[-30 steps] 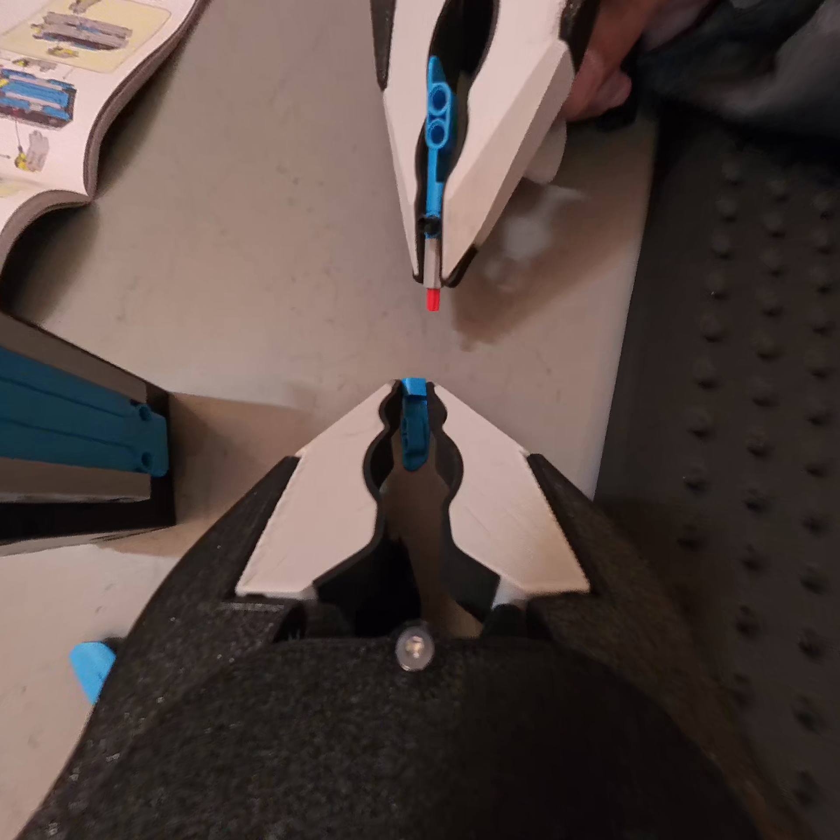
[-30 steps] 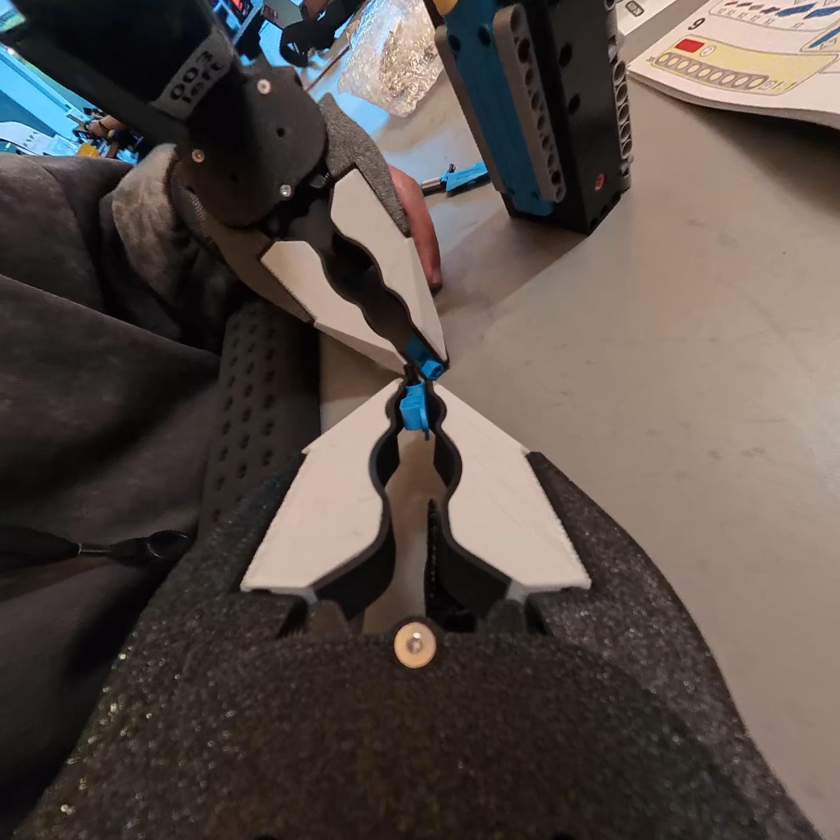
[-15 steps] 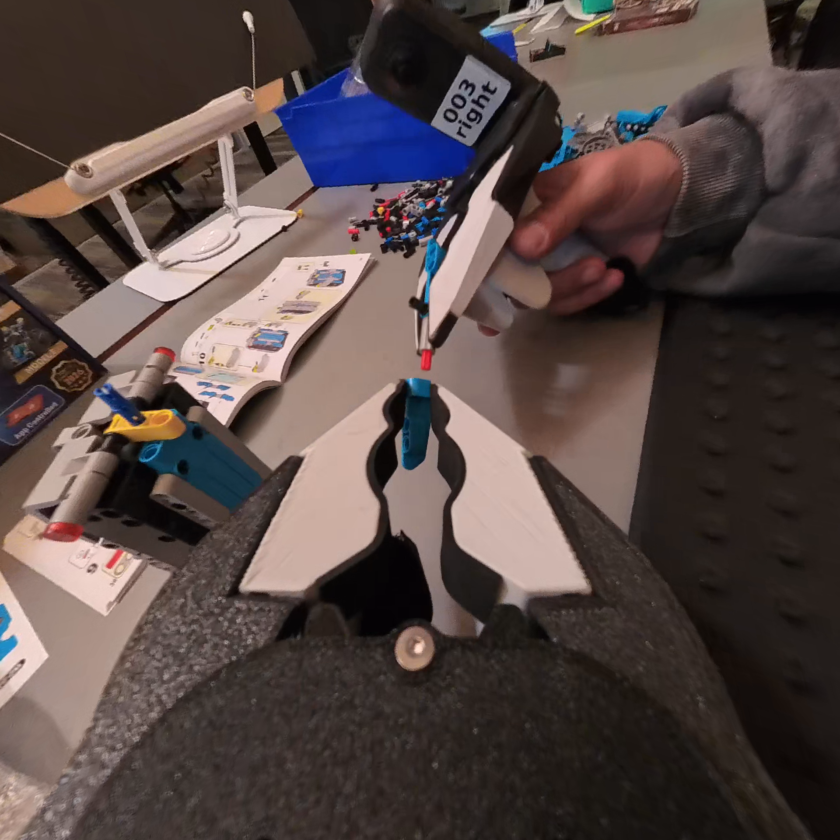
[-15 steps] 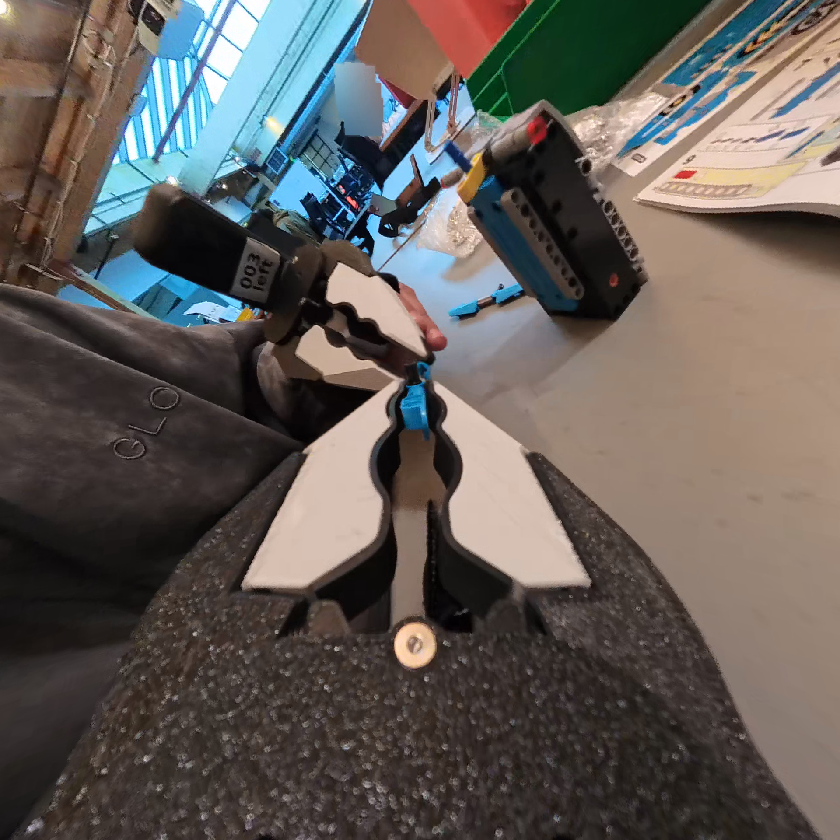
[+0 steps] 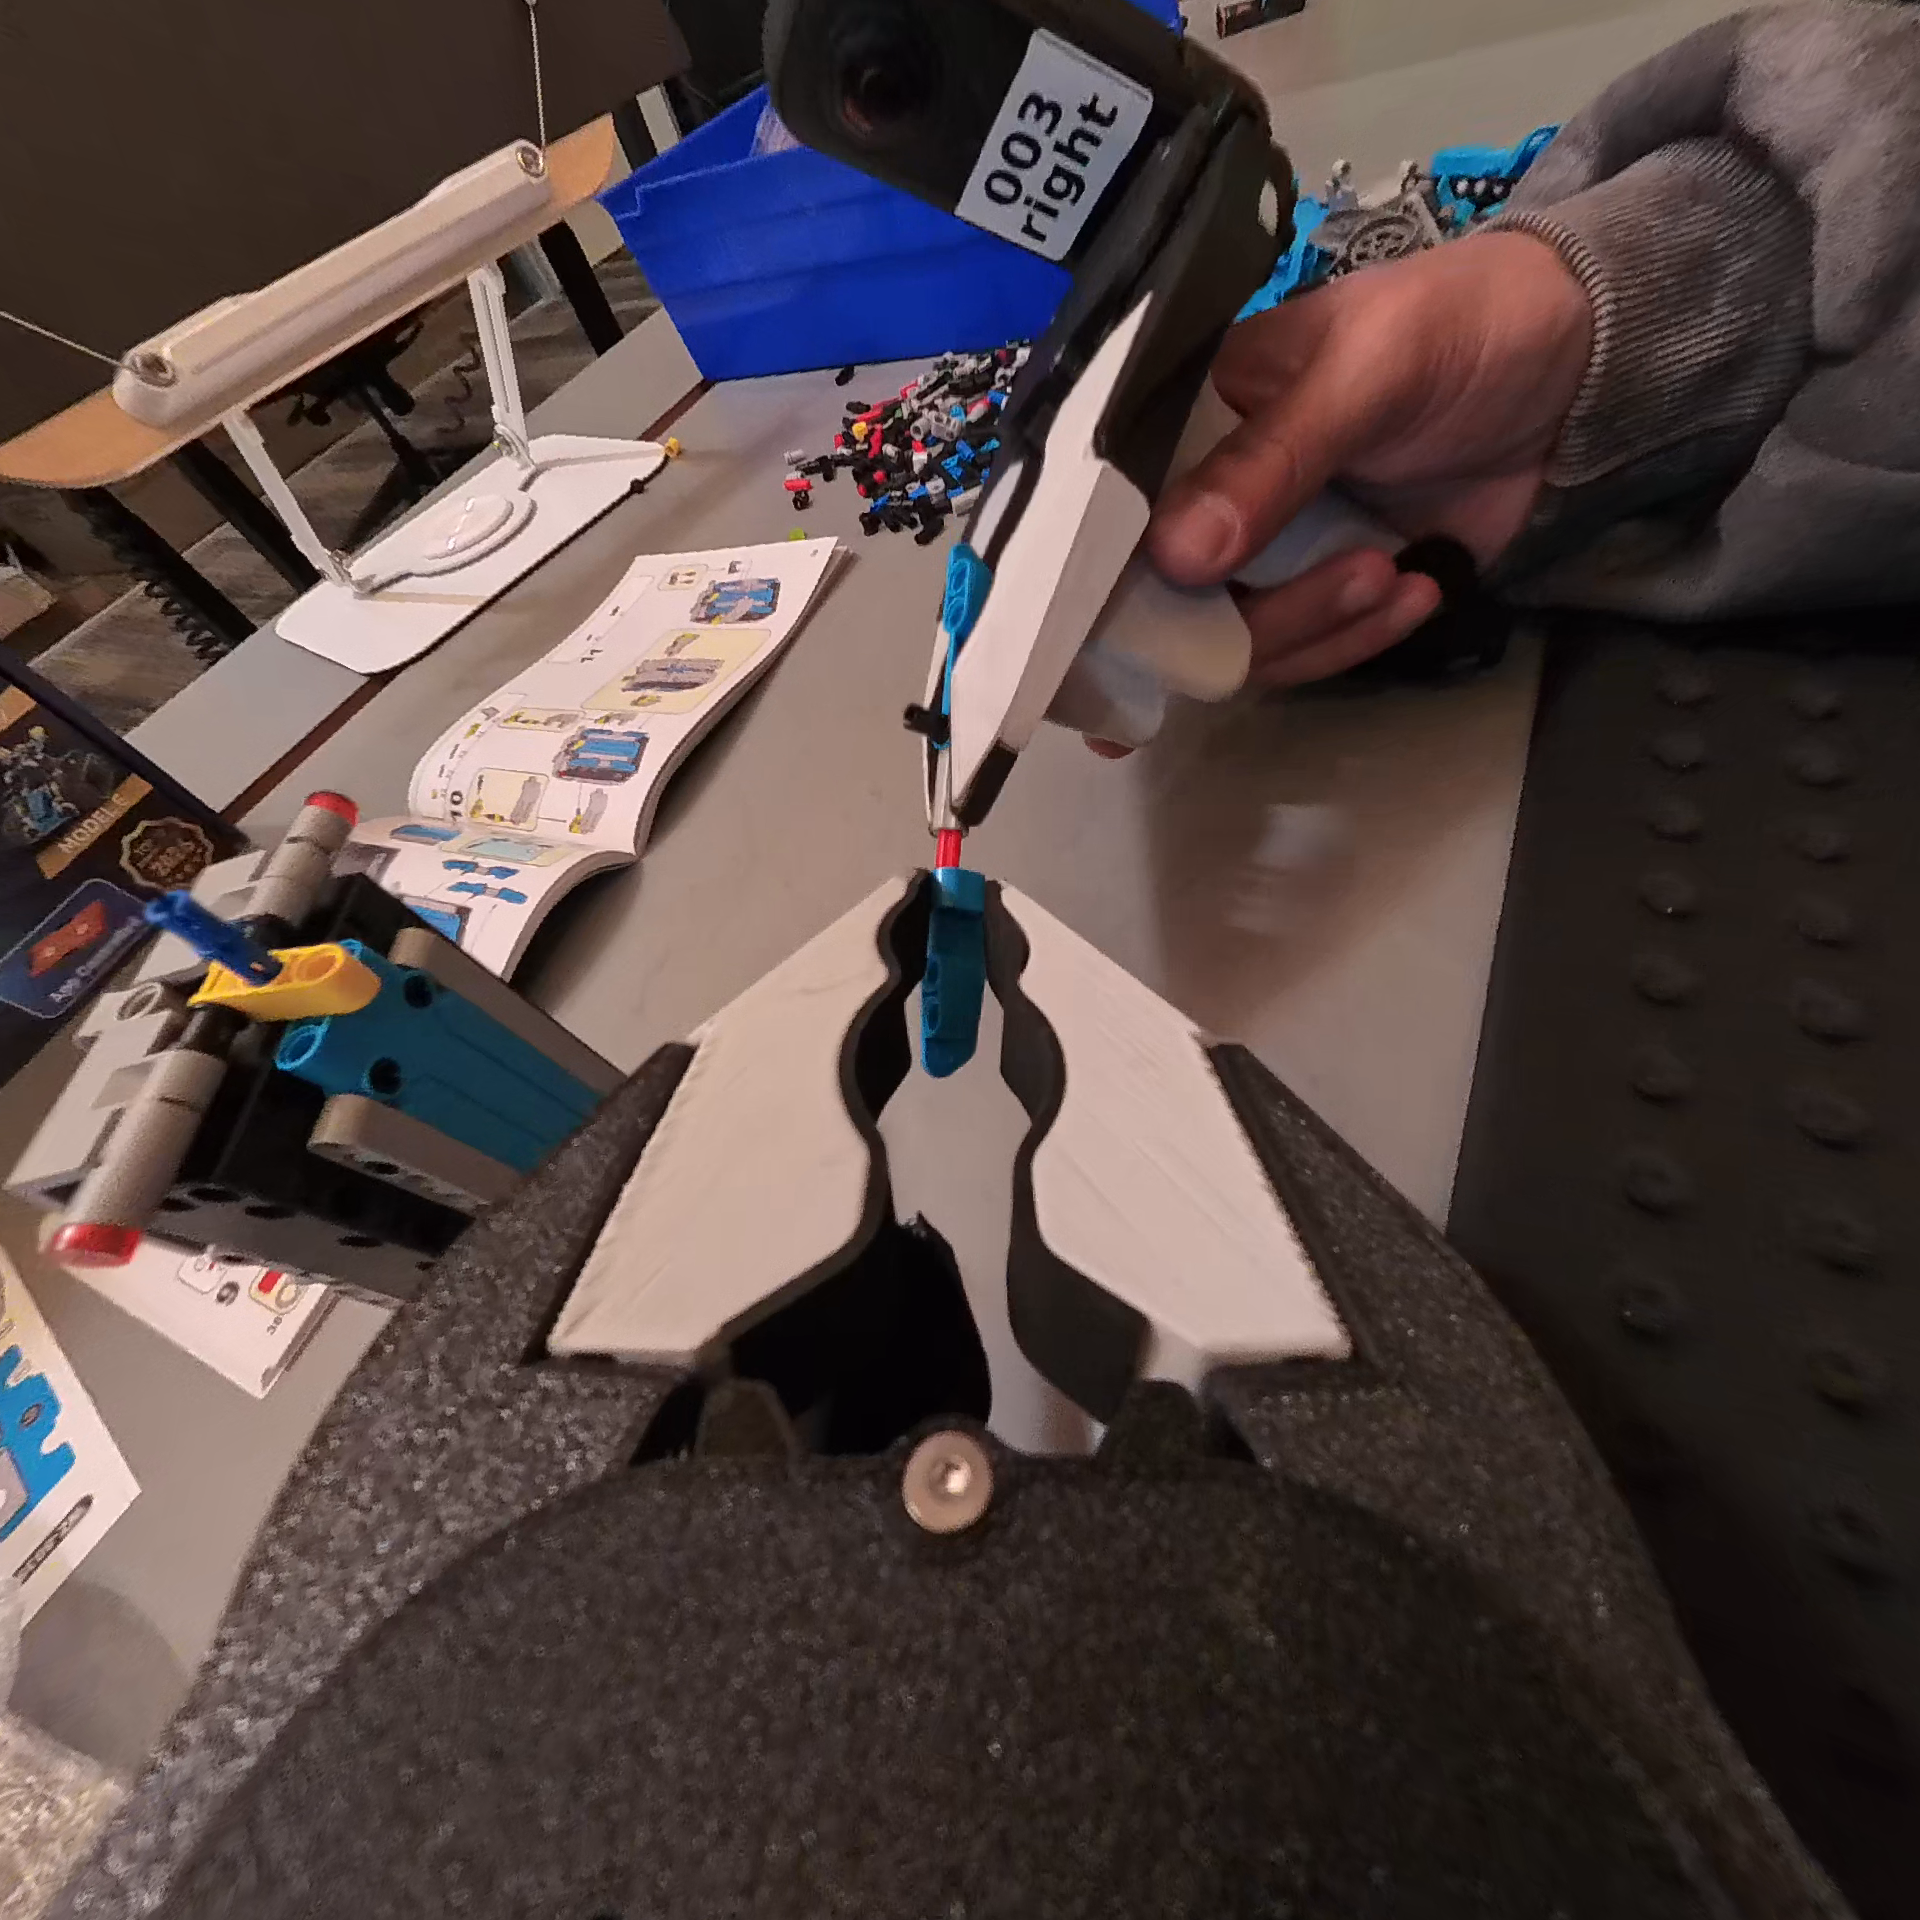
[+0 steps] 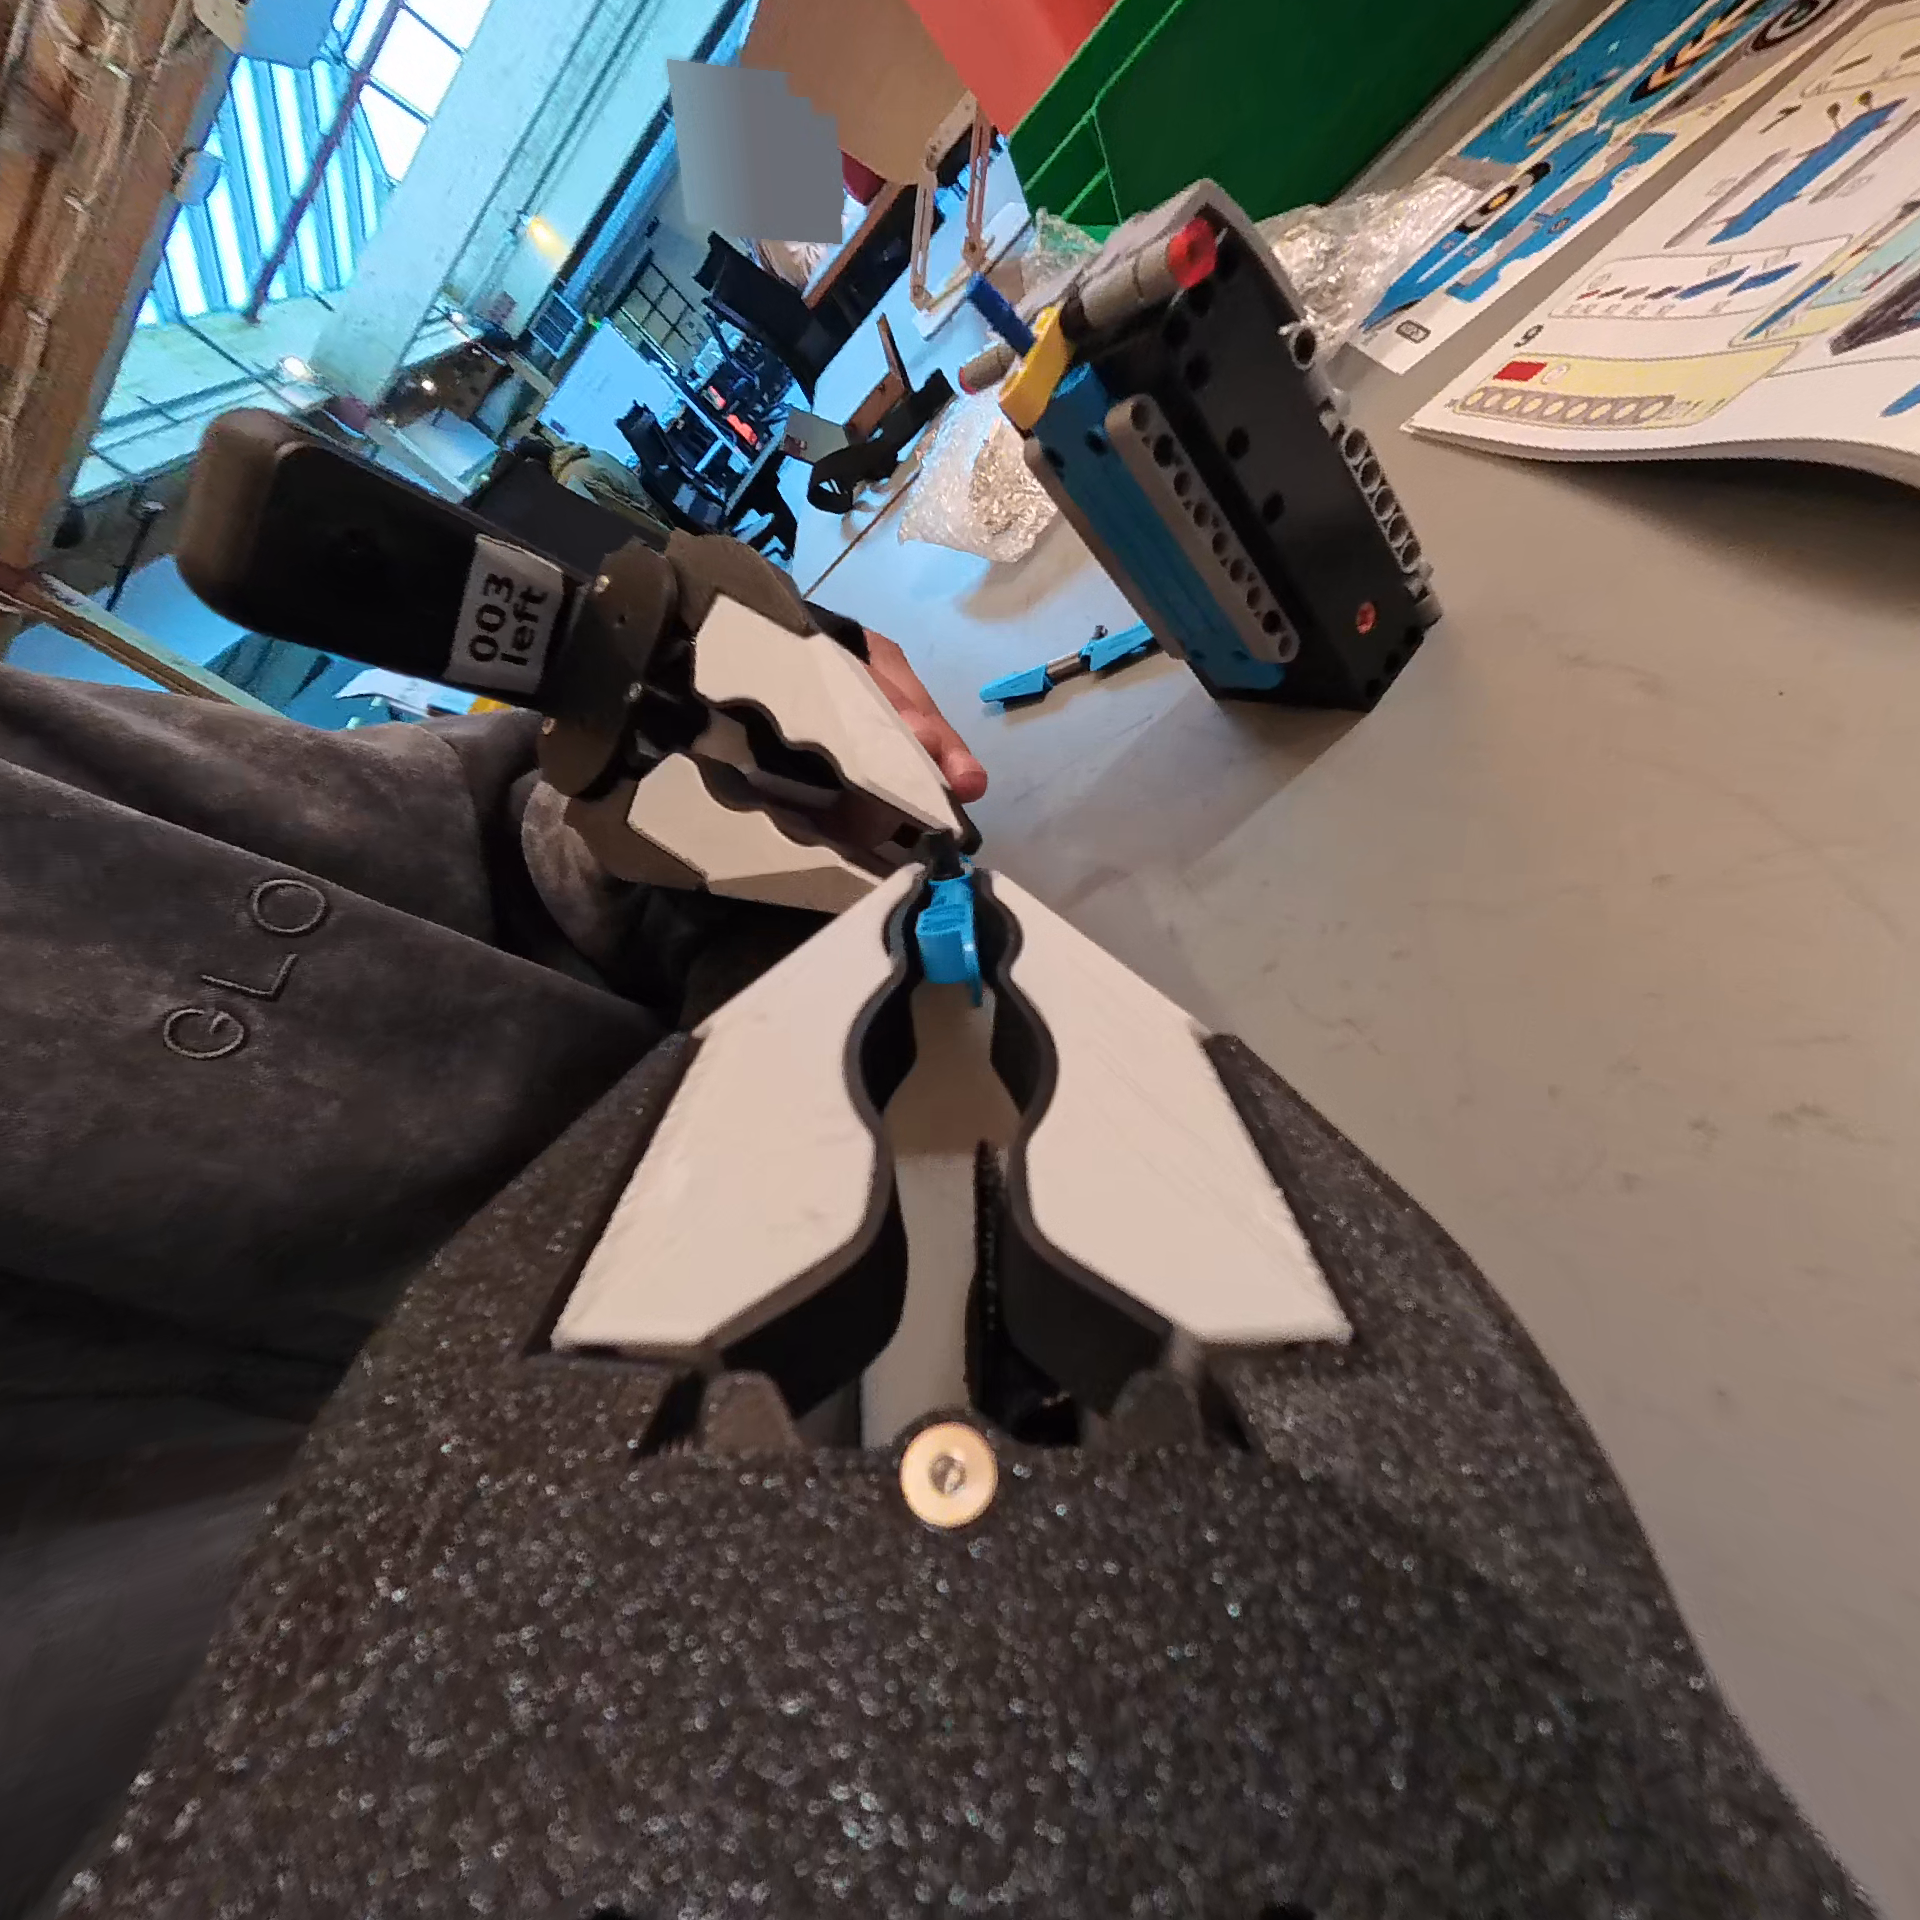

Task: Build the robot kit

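The left gripper (image 5: 951,902) was pinched on a small blue connector (image 5: 948,987), held above the grey table (image 5: 790,831). The right gripper (image 5: 948,821), pinching a thin grey axle with a red tip (image 5: 947,847), met it tip to tip. Judged: keep axle and hole in line, press gently. Beyond lay an open instruction booklet (image 5: 623,696), a loose parts pile (image 5: 914,447) and a blue bin (image 5: 821,260).

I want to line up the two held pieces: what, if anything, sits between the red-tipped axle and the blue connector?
Nothing visible does. The red-tipped axle in the right hand-held gripper points straight at the blue connector clamped in the left hand-held gripper; its tip sits at the connector's top end, above the bare grey table.
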Tool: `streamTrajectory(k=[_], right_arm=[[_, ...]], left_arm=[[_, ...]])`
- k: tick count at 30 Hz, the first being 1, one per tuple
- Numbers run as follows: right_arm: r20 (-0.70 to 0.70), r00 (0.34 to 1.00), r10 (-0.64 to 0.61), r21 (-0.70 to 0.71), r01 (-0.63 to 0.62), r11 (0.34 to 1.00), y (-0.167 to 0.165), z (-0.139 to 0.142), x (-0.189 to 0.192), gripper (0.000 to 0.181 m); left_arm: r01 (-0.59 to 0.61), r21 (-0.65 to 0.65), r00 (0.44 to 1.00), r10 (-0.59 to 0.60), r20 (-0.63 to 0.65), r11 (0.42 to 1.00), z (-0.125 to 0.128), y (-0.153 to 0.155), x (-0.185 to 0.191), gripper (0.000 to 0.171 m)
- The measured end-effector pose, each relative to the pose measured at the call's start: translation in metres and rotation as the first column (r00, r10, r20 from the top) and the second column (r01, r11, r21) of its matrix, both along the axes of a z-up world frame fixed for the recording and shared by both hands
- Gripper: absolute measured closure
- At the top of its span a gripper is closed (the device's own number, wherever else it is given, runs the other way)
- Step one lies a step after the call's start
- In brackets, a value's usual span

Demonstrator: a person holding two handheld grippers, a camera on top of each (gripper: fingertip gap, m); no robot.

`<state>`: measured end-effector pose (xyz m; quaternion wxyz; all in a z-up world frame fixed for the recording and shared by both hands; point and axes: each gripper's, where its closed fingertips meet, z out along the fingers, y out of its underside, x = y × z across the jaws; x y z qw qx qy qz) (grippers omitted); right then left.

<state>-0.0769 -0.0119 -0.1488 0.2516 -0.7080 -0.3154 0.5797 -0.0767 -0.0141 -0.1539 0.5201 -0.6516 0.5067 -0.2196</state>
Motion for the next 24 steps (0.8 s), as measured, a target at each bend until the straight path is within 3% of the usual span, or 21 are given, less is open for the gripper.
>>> streamTrajectory(k=[2, 11, 17, 24], right_arm=[[0.01, 1.0, -0.001, 0.009, 0.001, 1.0, 0.0, -0.001, 0.0, 0.175], [-0.124, 0.992, 0.039, -0.195, -0.063, 0.979, -0.005, 0.005, 0.001, 0.175], [0.045, 0.999, -0.007, -0.033, 0.009, 0.999, 0.0, -0.01, -0.002, 0.175], [0.192, 0.98, -0.049, 0.01, 0.048, 0.999, 0.005, -0.033, -0.004, 0.175]], left_arm=[[-0.003, 0.001, 1.0, 0.003, -0.003, 1.0, -0.001, 0.0, 0.0, 0.163], [0.03, 0.028, 0.999, -0.031, 0.029, 0.999, 0.006, -0.005, 0.002, 0.163], [-0.002, -0.031, 0.999, 0.001, -0.039, 1.0, -0.011, 0.001, 0.0, 0.163], [-0.037, -0.117, 0.99, 0.021, -0.139, 0.992, -0.036, 0.006, -0.001, 0.163]])
